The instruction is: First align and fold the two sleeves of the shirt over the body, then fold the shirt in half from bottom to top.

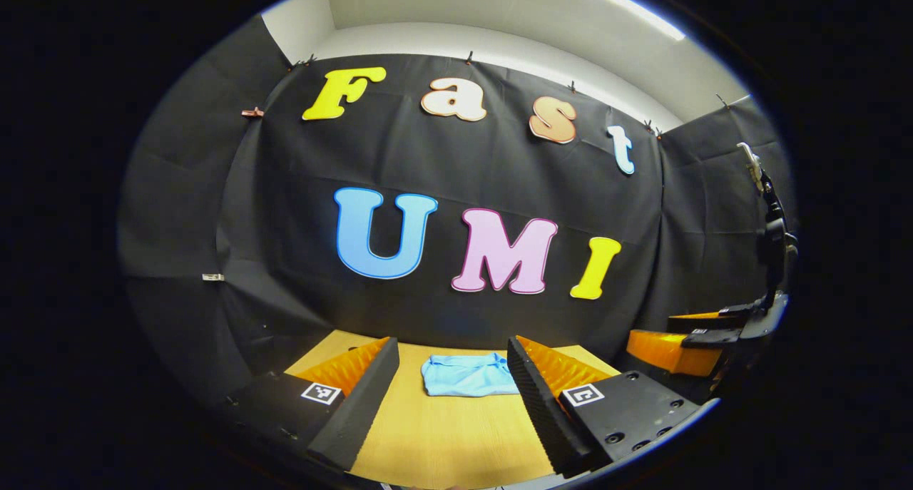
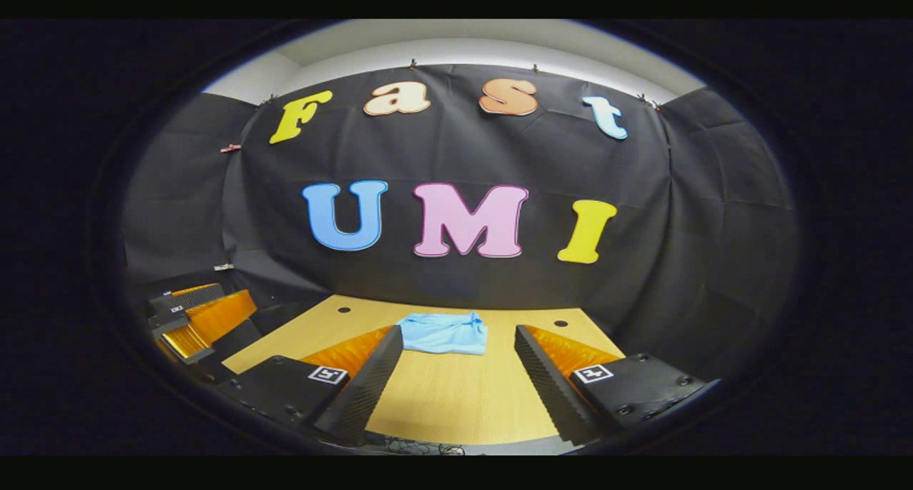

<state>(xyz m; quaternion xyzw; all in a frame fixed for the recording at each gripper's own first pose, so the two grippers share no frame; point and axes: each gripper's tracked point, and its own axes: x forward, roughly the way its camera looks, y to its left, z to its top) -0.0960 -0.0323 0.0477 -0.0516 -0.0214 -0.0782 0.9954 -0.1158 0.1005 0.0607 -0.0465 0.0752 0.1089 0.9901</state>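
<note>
A light blue shirt (image 1: 467, 374) lies folded into a small bundle on the wooden table (image 1: 442, 433), near its far edge by the black wall. The right gripper view has the same shirt (image 2: 444, 333) on the table (image 2: 456, 397). My left gripper (image 1: 453, 390) is open, held back from the shirt above the table's near part, nothing between its fingers. My right gripper (image 2: 456, 372) is open too, also short of the shirt and holding nothing. The right gripper (image 1: 702, 340) appears at the right of the left gripper view; the left gripper (image 2: 196, 319) at the left of the right gripper view.
Two small dark holes (image 2: 344, 309) (image 2: 560, 324) sit in the tabletop near its far corners. Black cloth walls close the booth on three sides. A dark stand with cable (image 1: 770, 226) rises at the far right of the left gripper view.
</note>
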